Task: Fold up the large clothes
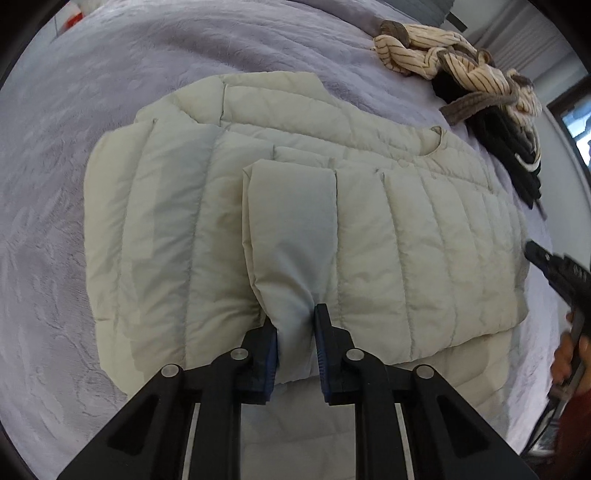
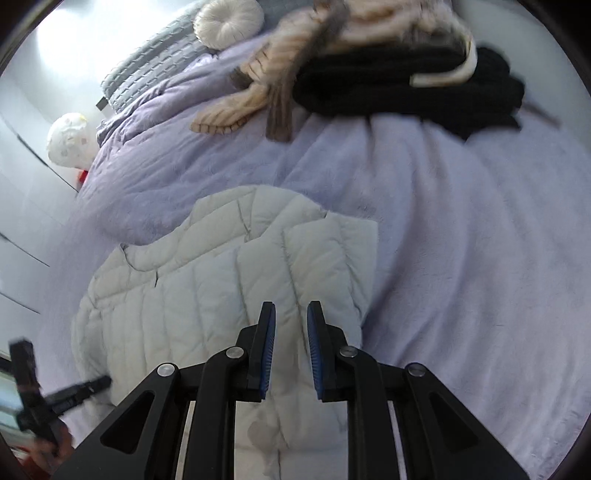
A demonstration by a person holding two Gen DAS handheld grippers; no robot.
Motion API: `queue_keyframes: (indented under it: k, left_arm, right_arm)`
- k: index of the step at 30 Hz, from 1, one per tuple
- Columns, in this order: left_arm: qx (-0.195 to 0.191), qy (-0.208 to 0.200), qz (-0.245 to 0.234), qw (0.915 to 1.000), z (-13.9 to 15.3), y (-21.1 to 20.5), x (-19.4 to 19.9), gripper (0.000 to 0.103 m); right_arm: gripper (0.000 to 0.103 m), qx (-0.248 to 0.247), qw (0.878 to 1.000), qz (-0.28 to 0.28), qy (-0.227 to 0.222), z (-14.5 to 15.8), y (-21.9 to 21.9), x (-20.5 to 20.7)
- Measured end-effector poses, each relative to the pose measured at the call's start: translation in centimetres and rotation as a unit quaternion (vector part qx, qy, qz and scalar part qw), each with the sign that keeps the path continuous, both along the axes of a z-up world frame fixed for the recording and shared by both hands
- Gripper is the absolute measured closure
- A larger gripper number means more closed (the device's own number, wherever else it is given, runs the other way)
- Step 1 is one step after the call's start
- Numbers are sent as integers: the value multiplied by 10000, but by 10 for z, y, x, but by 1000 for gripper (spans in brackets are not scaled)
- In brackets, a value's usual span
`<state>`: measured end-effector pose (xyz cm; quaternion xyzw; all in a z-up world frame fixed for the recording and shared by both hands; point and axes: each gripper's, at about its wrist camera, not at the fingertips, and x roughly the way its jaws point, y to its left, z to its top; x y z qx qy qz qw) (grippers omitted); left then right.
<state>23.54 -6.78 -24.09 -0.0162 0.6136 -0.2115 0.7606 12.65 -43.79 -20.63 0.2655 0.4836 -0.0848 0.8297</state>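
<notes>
A cream quilted puffer jacket (image 1: 406, 240) lies partly folded on a lavender blanket (image 1: 66, 192). One sleeve (image 1: 291, 221) is laid across its front. My left gripper (image 1: 295, 321) is shut on the near end of that sleeve, with the fabric pinched between its blue pads. In the right wrist view the jacket (image 2: 221, 280) lies below my right gripper (image 2: 291, 308), whose pads stand a narrow gap apart with nothing between them. The right gripper (image 1: 546, 262) also shows at the jacket's right edge, above the blanket. The left gripper (image 2: 85, 387) appears blurred at the lower left.
A heap of a striped cream knit (image 1: 454, 59) and a black garment (image 1: 517, 155) lies at the blanket's far right. In the right wrist view the black garment (image 2: 406, 85) lies ahead, with a round white cushion (image 2: 227, 22) and grey pillow (image 2: 147, 74) beyond. A hand (image 1: 570, 358) holds the right gripper.
</notes>
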Motion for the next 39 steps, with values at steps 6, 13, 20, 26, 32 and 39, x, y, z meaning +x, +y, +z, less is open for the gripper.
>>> queue_keyframes:
  k: [6, 13, 20, 26, 32, 39]
  left_arm:
    - [349, -570, 181, 9976, 42, 22, -3, 82]
    - [313, -827, 100, 9960, 54, 9, 6, 82]
    - [895, -756, -188, 9929, -1, -26, 8, 82]
    - [886, -636, -25, 9940, -1, -17, 11, 82]
    - [749, -843, -65, 9936, 29, -9, -8, 82]
    - [790, -1173, -47, 9899, 49, 0, -41, 9]
  right_arm:
    - [84, 152, 9995, -72, 272, -31, 2, 4]
    - [84, 148, 9997, -102, 168, -13, 4, -5]
    - [84, -72, 9991, 152, 387, -29, 15, -6]
    - [85, 287, 9988, -145, 372, -45, 9, -11]
    - [83, 272, 9994, -124, 173, -10, 16, -27]
    - [83, 532, 9983, -168, 176, 2, 32, -56]
